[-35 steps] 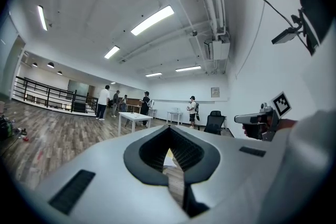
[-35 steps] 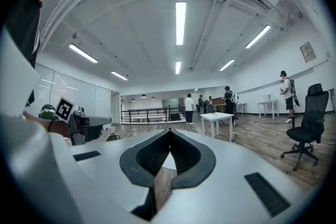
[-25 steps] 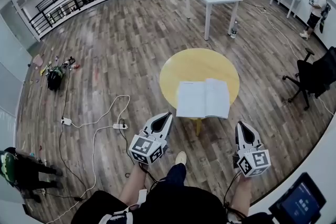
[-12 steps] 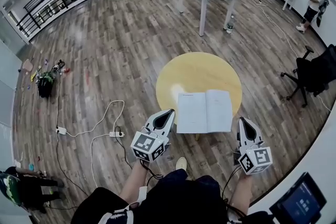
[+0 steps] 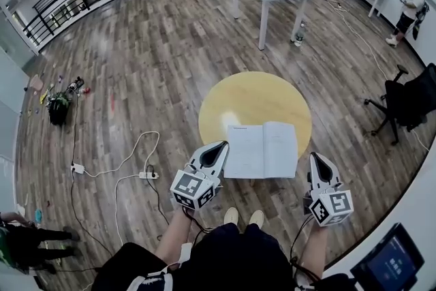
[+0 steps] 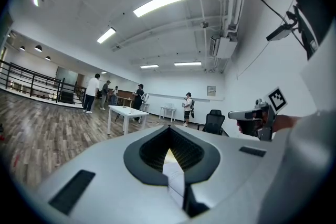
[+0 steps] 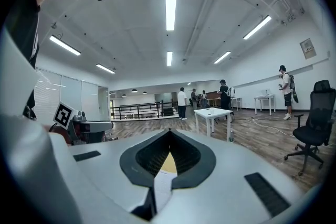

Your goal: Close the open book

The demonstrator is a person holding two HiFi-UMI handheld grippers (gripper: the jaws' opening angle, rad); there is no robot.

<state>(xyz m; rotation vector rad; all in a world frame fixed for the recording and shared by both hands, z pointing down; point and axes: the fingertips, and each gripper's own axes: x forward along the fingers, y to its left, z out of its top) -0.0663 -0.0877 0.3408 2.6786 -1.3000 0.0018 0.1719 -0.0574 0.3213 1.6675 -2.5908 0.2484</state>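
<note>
Center frame, open book [image 5: 262,150] sits flat on the round yellow table [image 5: 255,95], left gripper [image 5: 219,146] and right gripper [image 5: 315,159] just beside it, both pressed together, holding nothing.

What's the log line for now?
book open on yellow table | left gripper shut, empty | right gripper shut, empty | closing not started

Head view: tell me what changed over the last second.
The person has walked up to the round yellow table, so the open book now lies between the left gripper and right gripper instead of ahead of them. Nothing was grasped or released. The book stays open and flat; both grippers' fingers stay closed and empty.
</note>
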